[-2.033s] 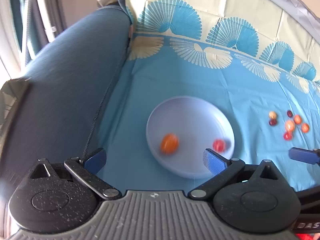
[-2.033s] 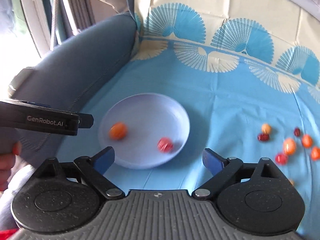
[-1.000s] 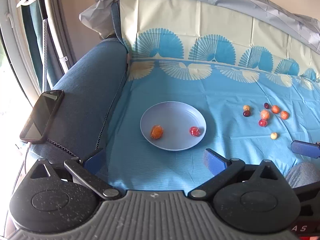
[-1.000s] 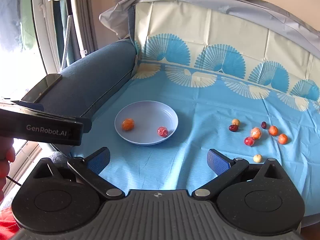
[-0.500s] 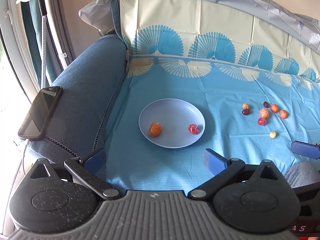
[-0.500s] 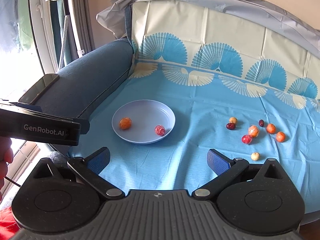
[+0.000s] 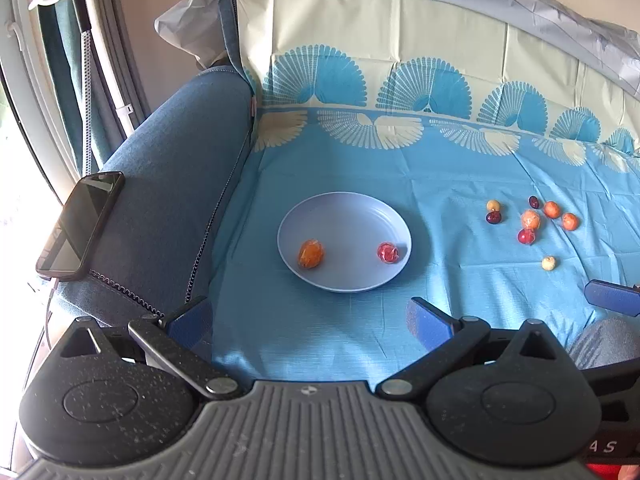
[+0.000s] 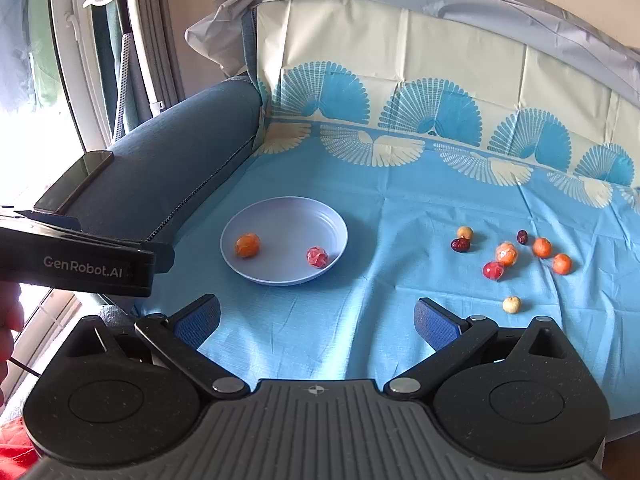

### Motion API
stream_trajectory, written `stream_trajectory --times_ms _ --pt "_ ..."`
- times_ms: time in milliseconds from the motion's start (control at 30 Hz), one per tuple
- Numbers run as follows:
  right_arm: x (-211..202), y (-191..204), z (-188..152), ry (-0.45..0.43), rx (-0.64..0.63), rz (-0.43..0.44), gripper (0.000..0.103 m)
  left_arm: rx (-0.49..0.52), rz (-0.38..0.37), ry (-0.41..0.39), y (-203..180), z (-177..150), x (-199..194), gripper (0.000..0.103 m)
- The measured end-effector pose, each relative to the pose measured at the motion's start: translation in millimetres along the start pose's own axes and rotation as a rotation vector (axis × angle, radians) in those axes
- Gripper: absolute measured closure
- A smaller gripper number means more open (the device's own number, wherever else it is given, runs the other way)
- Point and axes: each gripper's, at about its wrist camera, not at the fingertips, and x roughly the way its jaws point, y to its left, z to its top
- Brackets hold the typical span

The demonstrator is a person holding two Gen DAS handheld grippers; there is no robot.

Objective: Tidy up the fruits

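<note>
Both grippers have drawn back since two seconds ago; far more of the cloth now shows.
- Left gripper [image 7: 308,318]: fingers spread wide, empty.
- Right gripper [image 8: 318,320]: fingers spread wide, empty.
- Lilac plate [image 8: 280,216]: on the blue cloth [image 8: 380,320]; holds an orange fruit [image 8: 247,245] and a red fruit [image 8: 317,257], apart.
- Loose fruits [image 8: 506,253]: clustered well right of the plate; kinds hard to tell.
- Phone [image 7: 80,226]: on the sofa arm.

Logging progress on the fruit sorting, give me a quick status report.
Left hand-held gripper open, empty. Right hand-held gripper open, empty. Plate holds two fruits; eight loose fruits on the cloth to its right. Nothing in the way.
</note>
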Motion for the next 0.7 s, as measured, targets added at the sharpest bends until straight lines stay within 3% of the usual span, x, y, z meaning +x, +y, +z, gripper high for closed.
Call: stream_trajectory --times_ms 433,700 --pt "7 -18 0 0.003 0.077 -0.026 0.001 0.009 0.013 0.031 -3 7 5 0.0" --pt "13 -50 -7 -0.006 0.161 -0.104 0.001 0.055 0.008 0.042 -20 13 19 0.0"
